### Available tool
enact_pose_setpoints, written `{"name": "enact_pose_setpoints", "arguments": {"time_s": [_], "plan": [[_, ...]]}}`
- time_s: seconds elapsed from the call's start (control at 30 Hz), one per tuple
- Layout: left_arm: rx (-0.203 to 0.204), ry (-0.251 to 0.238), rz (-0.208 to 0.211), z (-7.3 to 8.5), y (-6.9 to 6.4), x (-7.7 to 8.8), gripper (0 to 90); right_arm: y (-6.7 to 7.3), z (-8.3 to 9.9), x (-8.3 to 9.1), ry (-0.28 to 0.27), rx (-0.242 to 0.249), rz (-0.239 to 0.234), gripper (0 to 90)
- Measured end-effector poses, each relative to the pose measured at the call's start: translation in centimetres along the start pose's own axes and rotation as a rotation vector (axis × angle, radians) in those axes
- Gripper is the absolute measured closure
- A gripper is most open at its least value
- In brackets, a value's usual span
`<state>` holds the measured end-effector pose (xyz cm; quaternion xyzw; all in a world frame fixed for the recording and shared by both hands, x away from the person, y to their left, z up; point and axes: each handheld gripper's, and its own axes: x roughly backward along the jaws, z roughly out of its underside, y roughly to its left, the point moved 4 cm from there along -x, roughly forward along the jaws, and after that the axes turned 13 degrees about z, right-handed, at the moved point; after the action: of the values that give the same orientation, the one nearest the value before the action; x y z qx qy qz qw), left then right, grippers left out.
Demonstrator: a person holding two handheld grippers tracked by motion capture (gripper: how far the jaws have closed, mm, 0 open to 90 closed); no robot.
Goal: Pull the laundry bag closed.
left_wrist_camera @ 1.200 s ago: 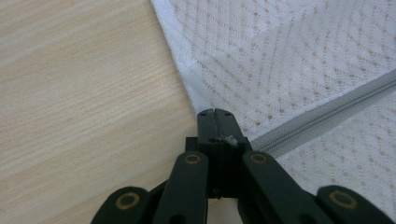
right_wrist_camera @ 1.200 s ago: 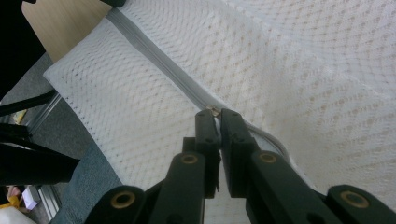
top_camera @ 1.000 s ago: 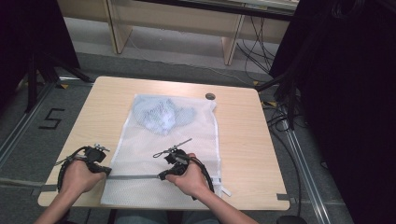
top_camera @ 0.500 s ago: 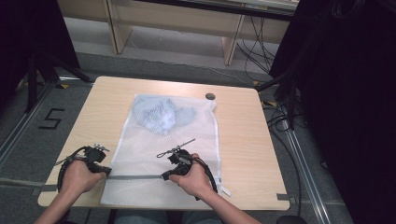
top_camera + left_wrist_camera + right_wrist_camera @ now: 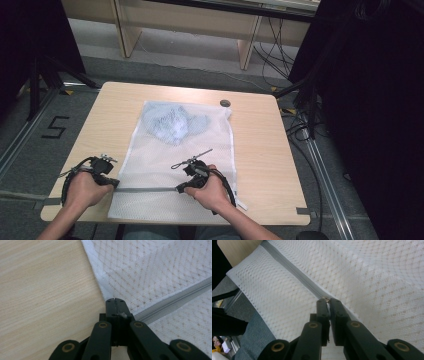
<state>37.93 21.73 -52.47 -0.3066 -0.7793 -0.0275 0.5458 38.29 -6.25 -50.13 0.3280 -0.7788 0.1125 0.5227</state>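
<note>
A white mesh laundry bag [image 5: 170, 155] lies flat on the wooden table [image 5: 260, 150], with a pale blue garment [image 5: 172, 124] bunched inside its far end. A grey zipper [image 5: 147, 189] runs across the bag's near end. My left gripper [image 5: 112, 182] is shut on the bag's left edge, where the zipper [image 5: 172, 298] ends; in its own view the left gripper [image 5: 115, 300] pinches white fabric. My right gripper [image 5: 181, 188] is shut on the small metal zipper pull [image 5: 326, 299] partway along the zipper [image 5: 287, 265], and both jaws of the right gripper [image 5: 327, 300] press together on it.
A small dark round disc [image 5: 225, 103] sits on the table by the bag's far right corner. The bag's near edge hangs slightly over the table's front edge. Bare wood [image 5: 45, 285] lies left of the bag.
My right gripper has crept a little to the right along the zipper. The left gripper and the bag stay where they were.
</note>
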Motion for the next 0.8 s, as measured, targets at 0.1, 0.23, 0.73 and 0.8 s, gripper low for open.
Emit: {"name": "enact_pose_setpoints", "arguments": {"time_s": [0.1,0.23,0.73,0.8], "plan": [[0.0,0.0,0.0,0.0,0.0,0.0,90.0,0.0,0.2,0.3,0.023,-0.038,0.01,87.0],[0.0,0.003,-0.004,0.0,0.0,0.0,90.0,-0.2,0.2,0.3,0.016,-0.027,0.011,87.1],[0.005,-0.003,-0.001,0.0,-0.1,0.0,90.0,-1.2,0.7,0.5,0.0,-0.027,0.013,87.0],[0.004,-0.004,-0.002,0.0,-0.1,0.0,90.0,-1.2,0.8,0.6,0.006,-0.032,0.008,87.0]]}}
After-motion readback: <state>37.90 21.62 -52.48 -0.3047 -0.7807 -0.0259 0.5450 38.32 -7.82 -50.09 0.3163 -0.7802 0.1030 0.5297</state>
